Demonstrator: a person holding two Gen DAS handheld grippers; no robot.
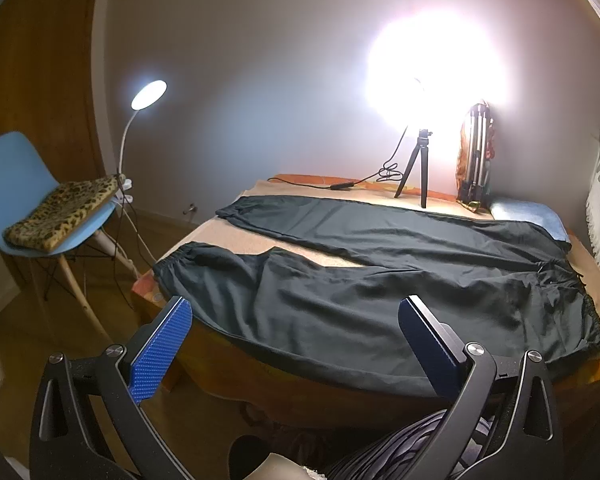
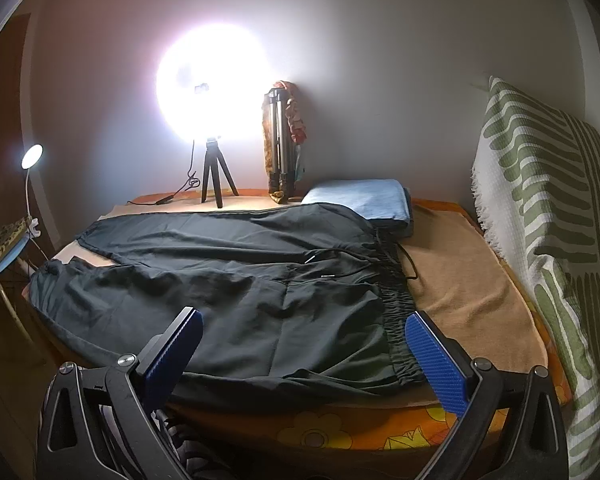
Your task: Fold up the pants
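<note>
Black pants [image 1: 380,292] lie spread flat on the bed, legs apart and pointing left, elastic waistband at the right. They also show in the right wrist view [image 2: 240,280], with the waistband [image 2: 398,320] and drawstrings near the right finger. My left gripper [image 1: 296,324] is open and empty, held just in front of the near leg's front edge. My right gripper [image 2: 304,340] is open and empty, held just in front of the hip and waistband part. Neither touches the cloth.
The bed [image 2: 460,292] has a tan cover and an orange flowered sheet. A ring light on a small tripod [image 2: 216,176], a folded tripod [image 2: 280,148] and a blue pillow [image 2: 360,196] stand at the back. A striped blanket [image 2: 540,200] hangs right. A blue chair [image 1: 24,184] and lamp [image 1: 148,96] stand left.
</note>
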